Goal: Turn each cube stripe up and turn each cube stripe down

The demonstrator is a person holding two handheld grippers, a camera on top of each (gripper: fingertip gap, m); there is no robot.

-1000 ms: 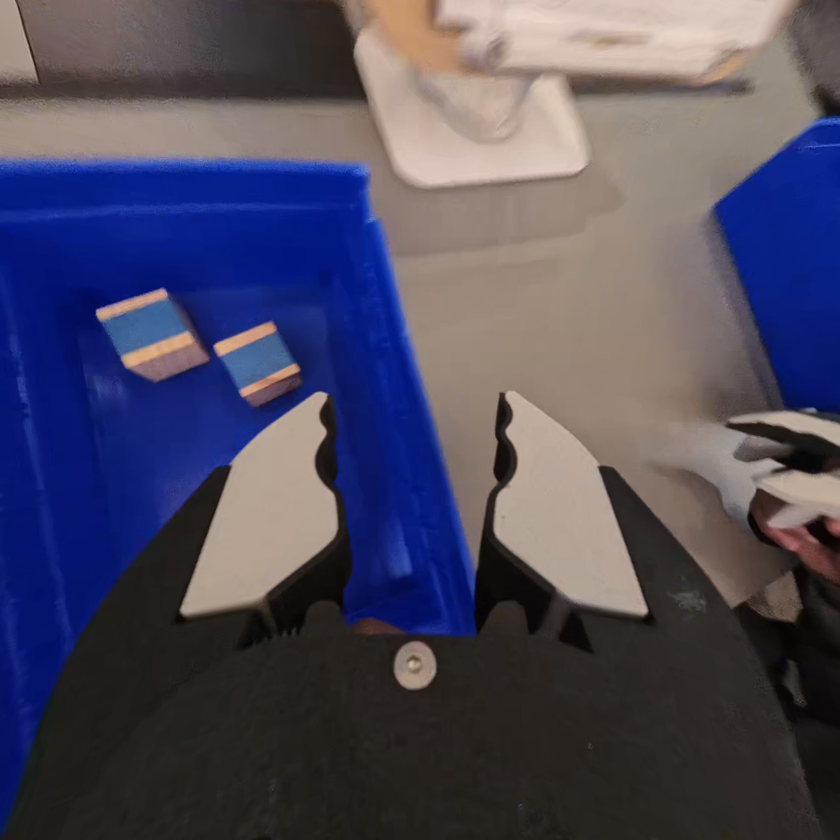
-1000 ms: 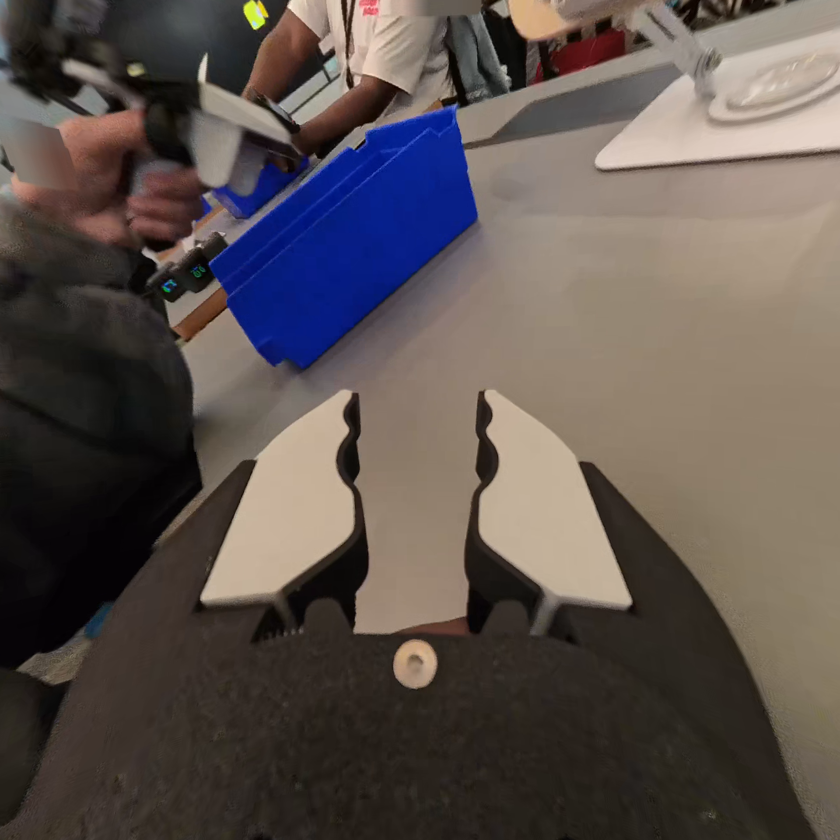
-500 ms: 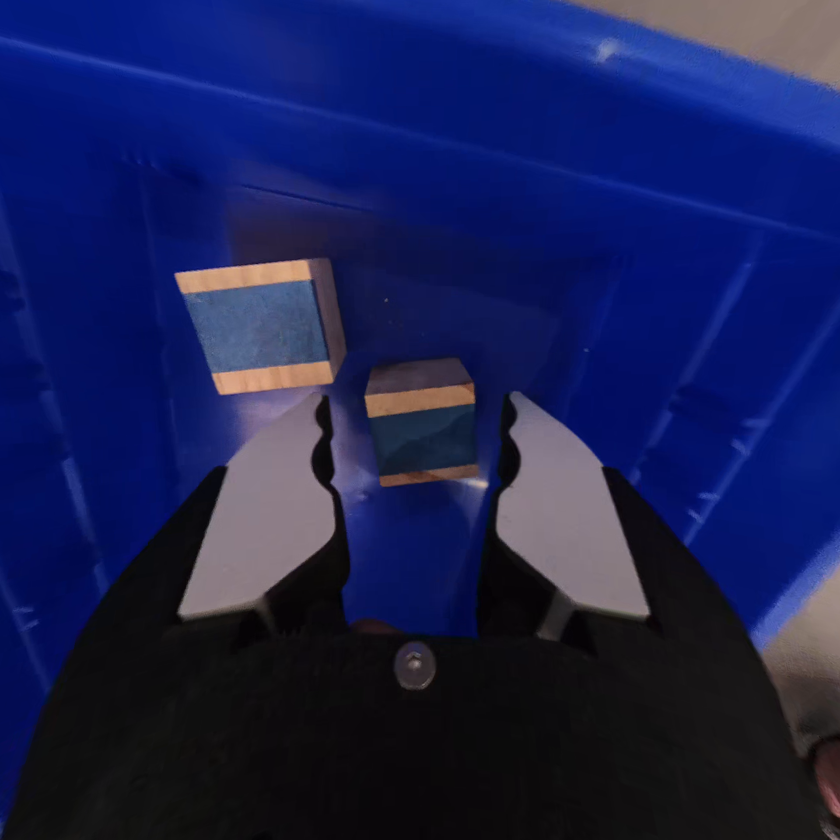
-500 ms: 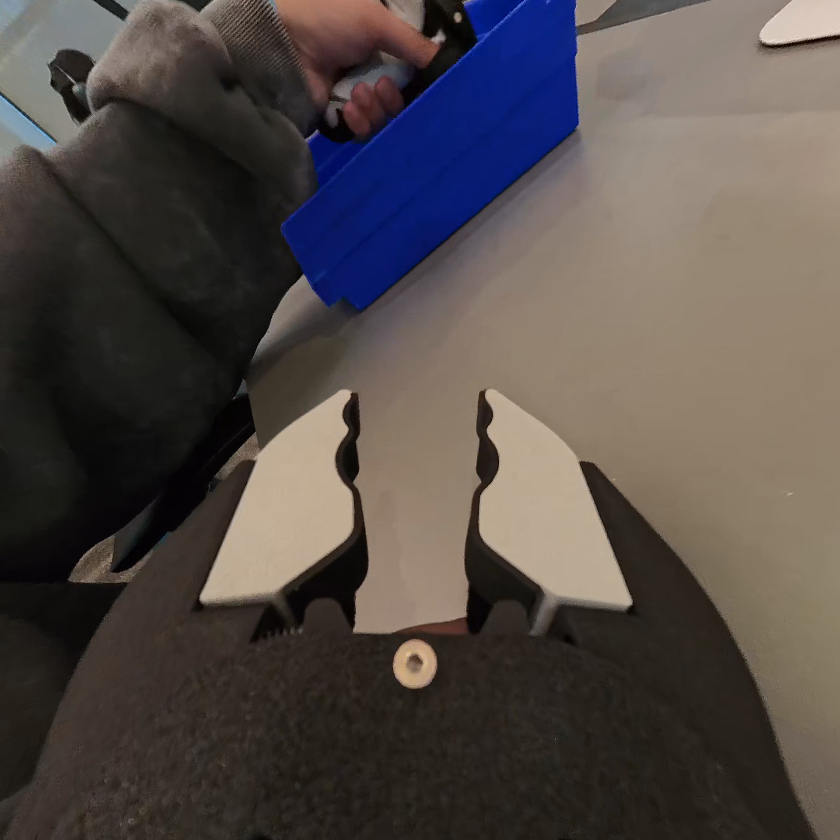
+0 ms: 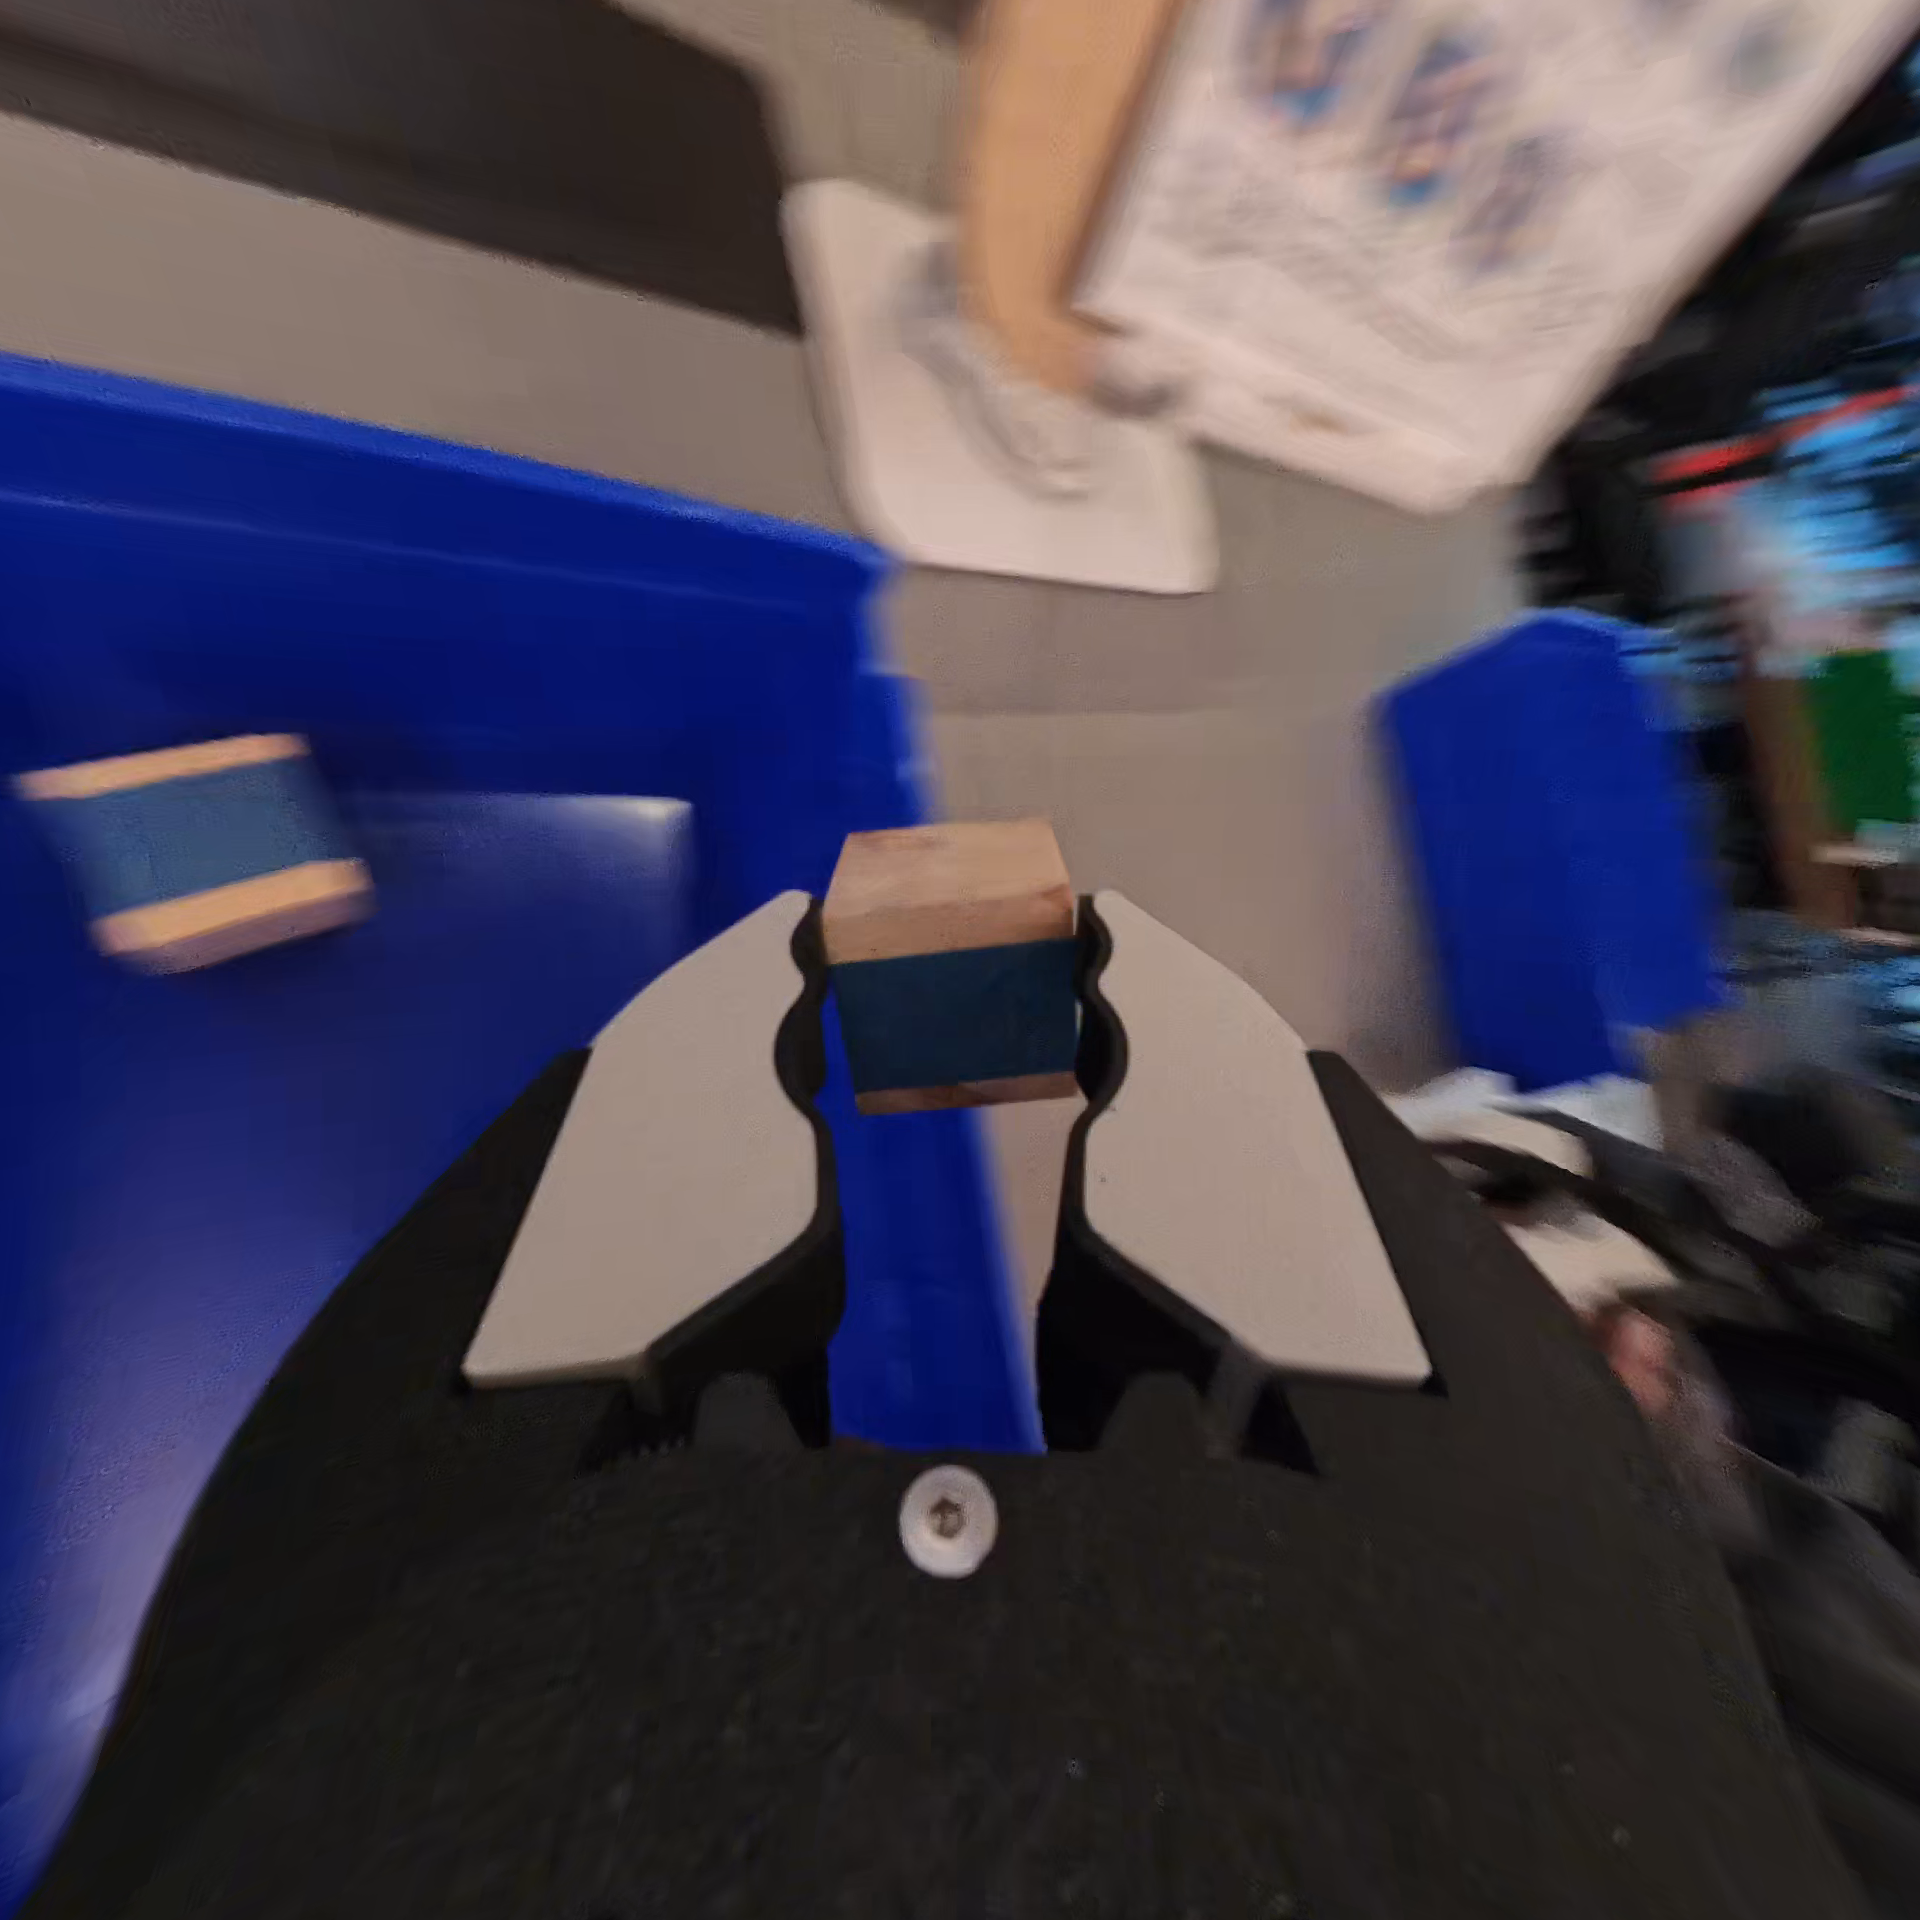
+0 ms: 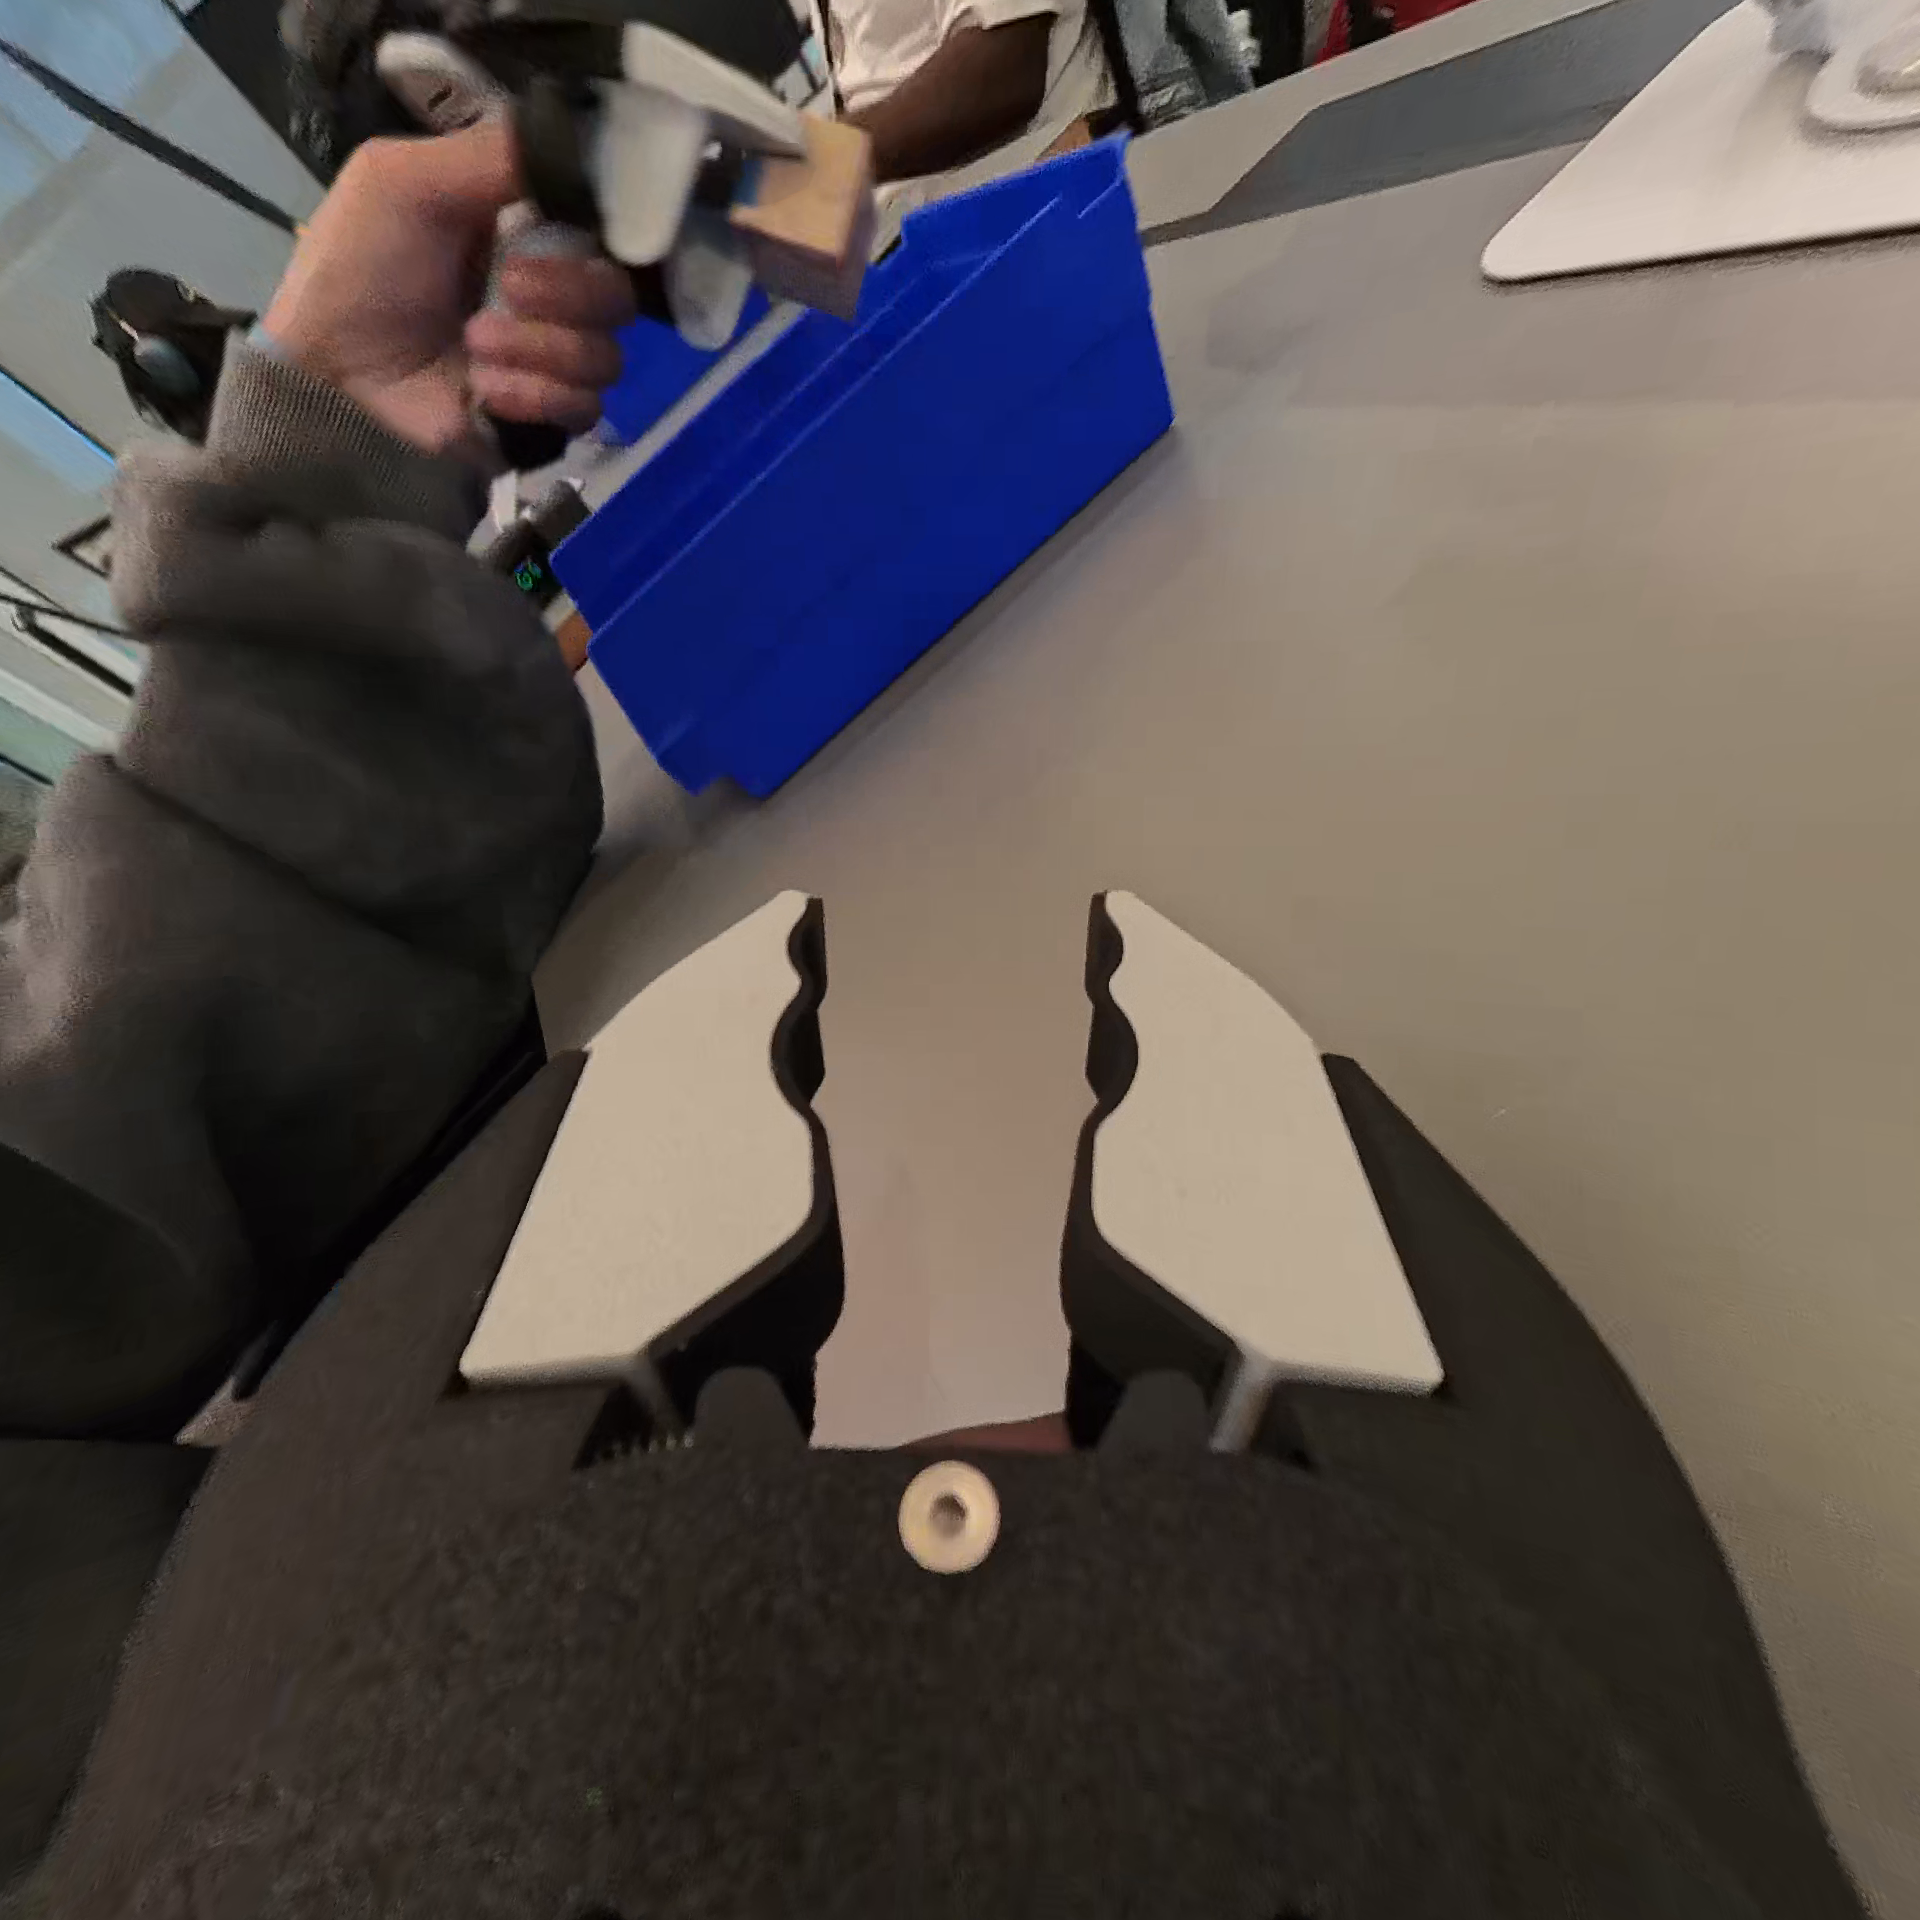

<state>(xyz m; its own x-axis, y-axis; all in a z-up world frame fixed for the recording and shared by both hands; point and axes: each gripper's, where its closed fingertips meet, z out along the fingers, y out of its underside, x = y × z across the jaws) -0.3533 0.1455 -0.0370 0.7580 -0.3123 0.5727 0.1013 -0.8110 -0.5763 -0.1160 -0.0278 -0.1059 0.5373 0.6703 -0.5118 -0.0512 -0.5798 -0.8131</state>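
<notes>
My left gripper (image 5: 951, 940) is shut on a wooden cube with a blue stripe (image 5: 954, 971). It holds the cube in the air over the right wall of a blue bin (image 5: 468, 623), the stripe facing the camera. A second striped cube (image 5: 192, 852) lies inside that bin at the left, stripe up. In the right wrist view the left gripper (image 6: 675, 145) holds the cube (image 6: 810, 234) above the same bin (image 6: 883, 468). My right gripper (image 6: 951, 935) is open and empty, low over the grey table (image 6: 1455, 675).
A second blue bin (image 5: 1538, 831) stands to the right. A white stand base (image 5: 997, 447) (image 6: 1704, 177) sits at the back of the table, with a printed board (image 5: 1455, 208) above it. A grey sleeve (image 6: 260, 779) fills the left of the right wrist view. People stand behind.
My left gripper dropped into the bin, closed on the nearer cube and lifted it out above the bin's right wall. My right gripper stayed open over the table.
</notes>
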